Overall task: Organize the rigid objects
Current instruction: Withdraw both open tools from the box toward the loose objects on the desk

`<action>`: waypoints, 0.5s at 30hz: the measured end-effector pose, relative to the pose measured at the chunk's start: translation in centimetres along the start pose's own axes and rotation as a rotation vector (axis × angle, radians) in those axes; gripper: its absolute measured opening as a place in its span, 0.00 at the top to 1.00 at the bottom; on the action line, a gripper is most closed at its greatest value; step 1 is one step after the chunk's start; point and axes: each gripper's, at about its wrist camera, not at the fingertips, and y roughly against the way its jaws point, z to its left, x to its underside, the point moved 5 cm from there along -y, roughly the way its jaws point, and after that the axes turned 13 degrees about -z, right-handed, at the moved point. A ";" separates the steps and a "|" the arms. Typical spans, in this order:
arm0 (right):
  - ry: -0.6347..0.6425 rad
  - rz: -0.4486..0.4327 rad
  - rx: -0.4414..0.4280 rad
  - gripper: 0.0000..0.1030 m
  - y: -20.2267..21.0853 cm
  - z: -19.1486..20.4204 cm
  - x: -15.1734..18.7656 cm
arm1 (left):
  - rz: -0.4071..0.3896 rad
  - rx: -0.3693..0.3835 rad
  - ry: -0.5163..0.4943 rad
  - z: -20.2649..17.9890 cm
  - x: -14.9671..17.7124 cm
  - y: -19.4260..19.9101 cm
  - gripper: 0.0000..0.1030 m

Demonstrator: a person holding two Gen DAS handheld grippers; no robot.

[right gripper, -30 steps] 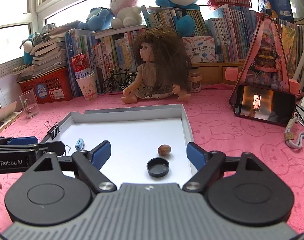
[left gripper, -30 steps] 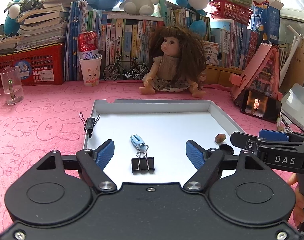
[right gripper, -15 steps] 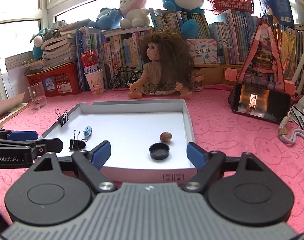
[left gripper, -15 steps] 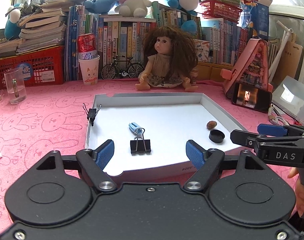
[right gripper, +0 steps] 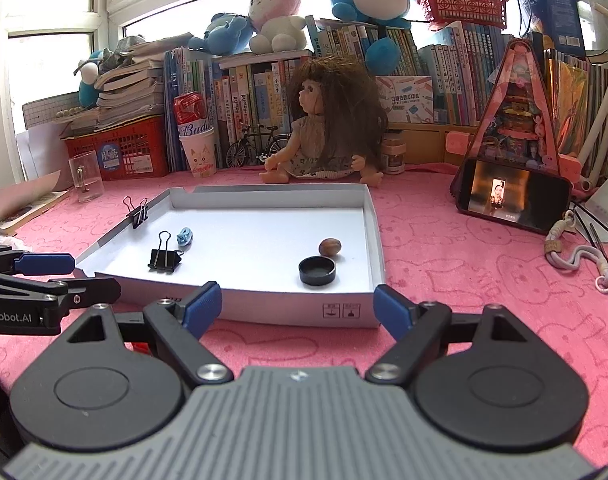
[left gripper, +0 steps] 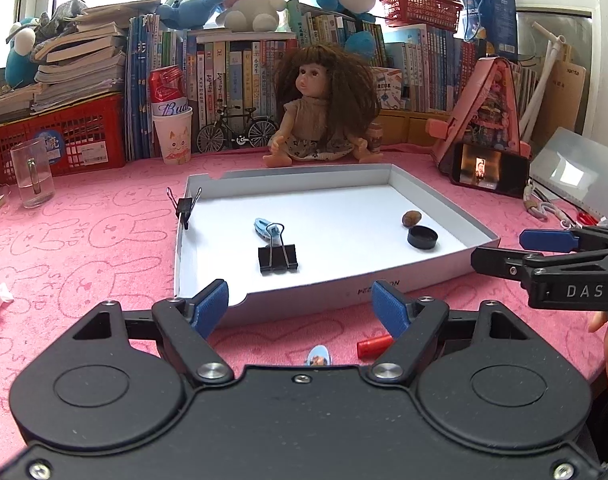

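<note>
Hovering both my grippers, left gripper (left gripper: 300,304) and right gripper (right gripper: 298,306), gaping, empty, before tray (left gripper: 415,270). Next: red stick (left gripper: 373,346) at five o'clock; approach low, square.

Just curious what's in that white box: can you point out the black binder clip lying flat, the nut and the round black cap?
black binder clip (left gripper: 278,258), left wrist view, on its black body.
nut (right gripper: 329,247), right wrist view, on its brown shell.
round black cap (right gripper: 317,271), right wrist view, on its rim.
</note>
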 end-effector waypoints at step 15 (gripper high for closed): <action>0.024 0.043 -0.023 0.13 1.9 0.6 2.5 | 0.040 0.006 0.007 0.2 2.2 1.5 0.39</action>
